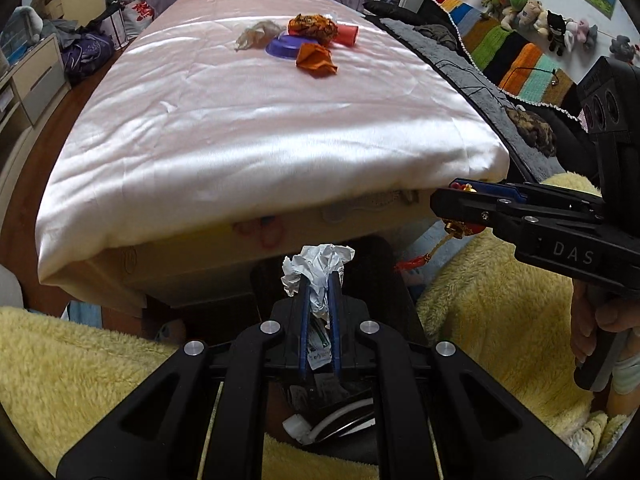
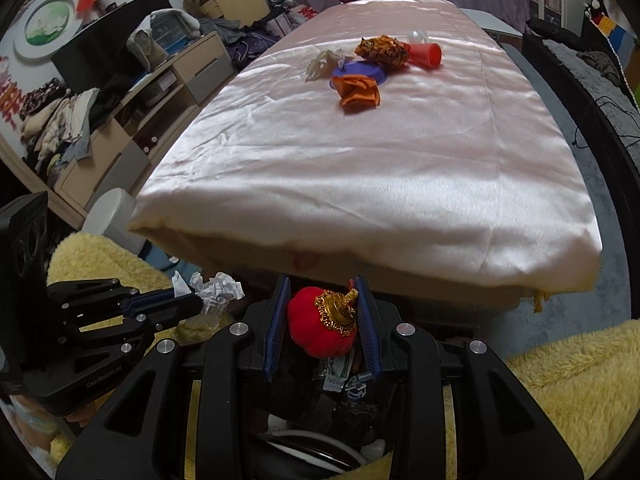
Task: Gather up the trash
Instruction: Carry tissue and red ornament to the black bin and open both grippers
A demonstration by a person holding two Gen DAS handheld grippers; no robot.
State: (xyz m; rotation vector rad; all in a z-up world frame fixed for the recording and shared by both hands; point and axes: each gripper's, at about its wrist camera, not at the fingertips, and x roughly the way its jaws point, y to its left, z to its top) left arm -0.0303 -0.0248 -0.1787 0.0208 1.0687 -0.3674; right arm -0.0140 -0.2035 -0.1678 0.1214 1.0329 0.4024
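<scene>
Left gripper [image 1: 320, 292]: jaws clenched on a crumpled ball of white paper [image 1: 316, 270], which pokes out above the blue finger pads [image 1: 305, 312]; it hangs below the near edge of the table, over a dark opening between two yellow fleece surfaces. The right wrist view shows it from the side [image 2: 188, 302] with the paper wad [image 2: 218, 288] at its tip.
Right gripper [image 2: 323, 316]: jaws grasping a red plush pumpkin-shaped ornament with a gold filigree cap [image 2: 322, 328], pinched between the blue pads [image 2: 276, 320]. In the left wrist view the same gripper [image 1: 452, 196] comes in from the right, gold and red bits with a red tassel [image 1: 412, 264] dangling under it.
Dark trash container [image 2: 320, 404]: directly under both grippers, low in each view; scraps of printed paper and a white curved rim show inside.
Table: covered by a glossy pale pink satin cloth [image 1: 248, 120] that droops over the near edge.
Trash left on the table: a cluster at the far end, well apart from both grippers: a purple plastic bowl [image 1: 280, 46], a crumpled orange paper [image 1: 316, 60] at its near side, an orange-and-black patterned wad [image 1: 313, 28] behind it, a red plastic cup lying on its side [image 1: 346, 35], and a crumpled beige-white plastic piece [image 1: 254, 34] to the left.
Yellow fleece blanket [image 1: 80, 360]: fills the foreground on both sides of the container.
Background: a row of plush toys [image 1: 520, 4] along the wall.
</scene>
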